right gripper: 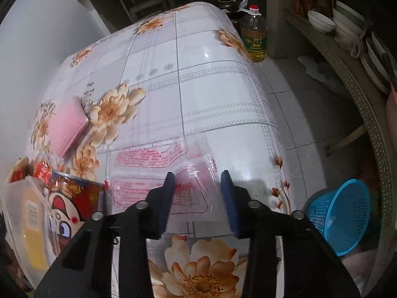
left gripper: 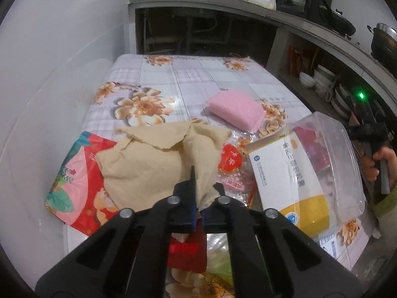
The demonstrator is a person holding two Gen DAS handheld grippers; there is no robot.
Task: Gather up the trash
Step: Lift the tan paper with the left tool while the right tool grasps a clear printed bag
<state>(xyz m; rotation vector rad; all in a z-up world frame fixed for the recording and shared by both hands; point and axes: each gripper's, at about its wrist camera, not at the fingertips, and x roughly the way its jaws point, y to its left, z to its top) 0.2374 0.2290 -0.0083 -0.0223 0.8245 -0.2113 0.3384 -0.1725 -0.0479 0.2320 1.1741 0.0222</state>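
A crumpled beige paper napkin point(left gripper: 161, 159) is pinched at its near corner by the left gripper point(left gripper: 197, 213), whose jaws are shut tight on the paper; the rest of the napkin is draped over a red and pink printed wrapper point(left gripper: 74, 173) on the worktop point(left gripper: 188, 79). The corner appears to have been chosen because it stands up from the surface and can be nipped without scraping the flowered plastic cloth.

The right gripper point(right gripper: 197, 196) is held above a flat clear plastic wrapper with pink print point(right gripper: 158, 171), which is spread on the worktop just beyond the fingertips. Its jaws are partly open, and nothing is seen to be clamped between them; whether the film is touched by a fingertip cannot be told. A steep downward angle is kept, probably so that the thin film can be caught at an edge.

Other trash is gathered at the near side: a white and yellow carton point(left gripper: 285, 176) is leaned inside a clear plastic box point(left gripper: 335, 149), and a cartoon snack packet point(right gripper: 72, 203) is laid beside it. A pink sponge point(left gripper: 235, 110) is left well apart, farther back. A blue mesh basket point(right gripper: 340, 211) is set on the floor beside the worktop, presumably as the place for the trash.
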